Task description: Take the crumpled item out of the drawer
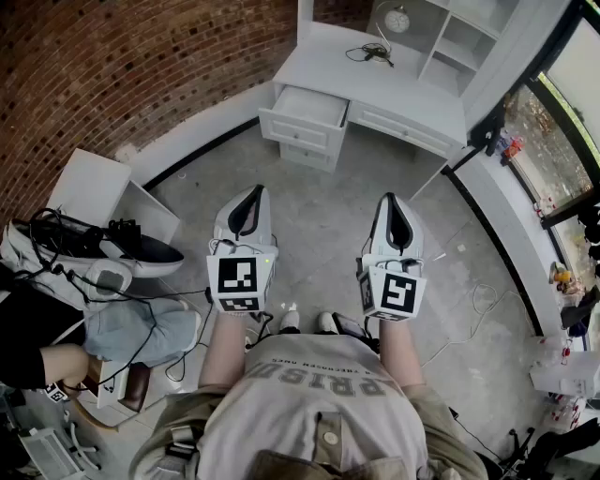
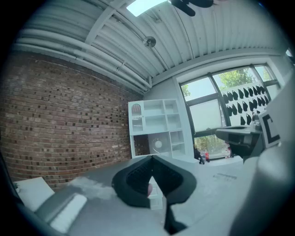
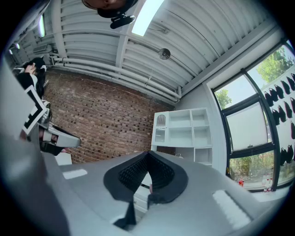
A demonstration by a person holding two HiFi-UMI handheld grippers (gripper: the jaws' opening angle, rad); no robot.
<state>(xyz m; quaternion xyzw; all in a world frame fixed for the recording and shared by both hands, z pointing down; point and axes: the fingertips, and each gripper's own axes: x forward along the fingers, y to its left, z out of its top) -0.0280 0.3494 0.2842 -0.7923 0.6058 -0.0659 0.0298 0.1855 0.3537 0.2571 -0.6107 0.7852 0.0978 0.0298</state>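
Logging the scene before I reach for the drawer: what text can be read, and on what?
"PRISO": large letters on the person's shirt, seen upside down; any further letters are unclear.
Smaller line on the shirt: too blurred to read.
Clock on the shelf unit: face too small to read.

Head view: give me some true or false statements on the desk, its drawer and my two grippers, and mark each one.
1. One drawer of the white desk stands pulled open. True.
2. The left gripper holds a crumpled item. False: its jaws are shut on nothing.
3. The right gripper is shut and empty. True.
4. Both grippers reach into the drawer. False: they hang over the floor, short of the desk.
5. A cable lies on the desk top. True.
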